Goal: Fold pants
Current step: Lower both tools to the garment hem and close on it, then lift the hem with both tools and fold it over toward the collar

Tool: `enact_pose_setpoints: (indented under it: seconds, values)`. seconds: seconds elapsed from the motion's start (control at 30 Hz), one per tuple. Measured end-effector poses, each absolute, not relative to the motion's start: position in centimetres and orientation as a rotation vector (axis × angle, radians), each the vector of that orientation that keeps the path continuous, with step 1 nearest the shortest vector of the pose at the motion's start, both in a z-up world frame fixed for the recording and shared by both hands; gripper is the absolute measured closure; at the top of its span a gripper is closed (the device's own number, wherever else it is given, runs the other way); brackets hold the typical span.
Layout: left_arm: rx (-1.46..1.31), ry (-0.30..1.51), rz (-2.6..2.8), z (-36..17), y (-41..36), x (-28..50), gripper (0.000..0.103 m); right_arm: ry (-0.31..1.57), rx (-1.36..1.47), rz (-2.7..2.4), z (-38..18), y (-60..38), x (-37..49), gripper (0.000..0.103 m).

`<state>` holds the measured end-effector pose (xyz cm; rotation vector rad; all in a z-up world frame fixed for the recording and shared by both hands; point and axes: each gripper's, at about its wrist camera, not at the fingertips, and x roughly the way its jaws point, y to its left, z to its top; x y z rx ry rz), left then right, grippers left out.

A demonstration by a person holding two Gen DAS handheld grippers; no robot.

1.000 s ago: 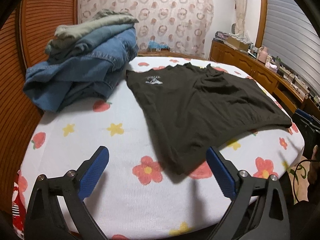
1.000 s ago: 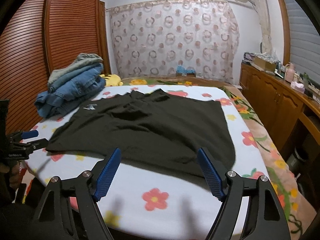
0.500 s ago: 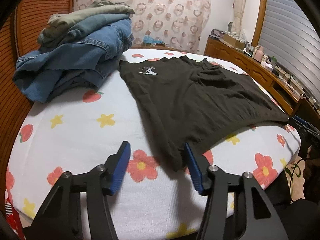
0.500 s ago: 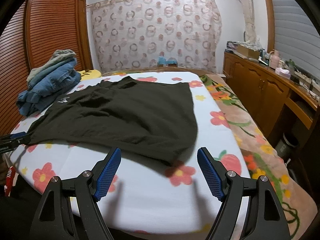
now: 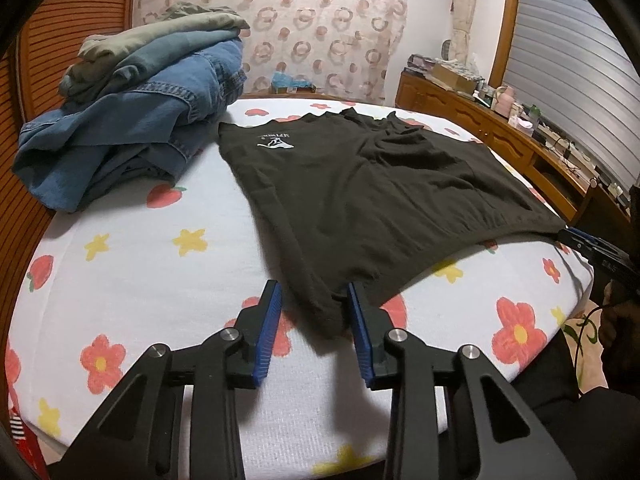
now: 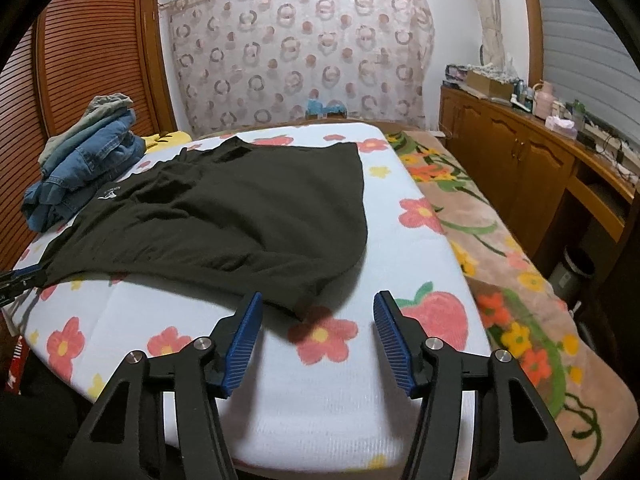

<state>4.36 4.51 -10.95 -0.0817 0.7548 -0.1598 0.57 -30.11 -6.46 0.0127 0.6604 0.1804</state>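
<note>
A pair of dark pants with a small white logo lies spread flat on the flowered bed sheet. It also shows in the right wrist view. My left gripper is open, its blue pads on either side of the near left corner of the waistband. My right gripper is open wide, with the near right corner of the pants between its fingertips. The right gripper also shows at the far right of the left wrist view.
A pile of folded jeans and other clothes sits at the back left of the bed. A wooden sideboard with clutter runs along the right wall. A flowered blanket lies beside the sheet on the right.
Both grippers moved forward to the near corners of the pants. The left jaws narrowed around its corner. The right jaws narrowed a little.
</note>
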Motion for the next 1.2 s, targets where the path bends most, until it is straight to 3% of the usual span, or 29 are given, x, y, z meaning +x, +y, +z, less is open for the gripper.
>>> enact_pose_setpoints:
  seconds: [0.17, 0.3, 0.47, 1.2]
  values:
    - [-0.081, 0.754, -0.169, -11.0, 4.4, 4.5, 0.071, 0.669, -0.003, 0.19, -6.3, -30.4, 0.7, 0.066]
    - [-0.1, 0.754, -0.194, -11.0, 4.4, 4.3, 0.083, 0.672, -0.021, 0.212, -5.9, -30.8, 1.4, 0.079]
    - [-0.102, 0.755, -0.203, -10.9, 4.3, 4.4, 0.088, 0.674, -0.045, 0.227, -5.7, -31.4, 2.2, 0.092]
    - [-0.123, 0.681, -0.236, -8.1, 5.0, 3.0, 0.094, 0.623, -0.088, 0.286, -3.2, -32.4, -0.4, 0.096]
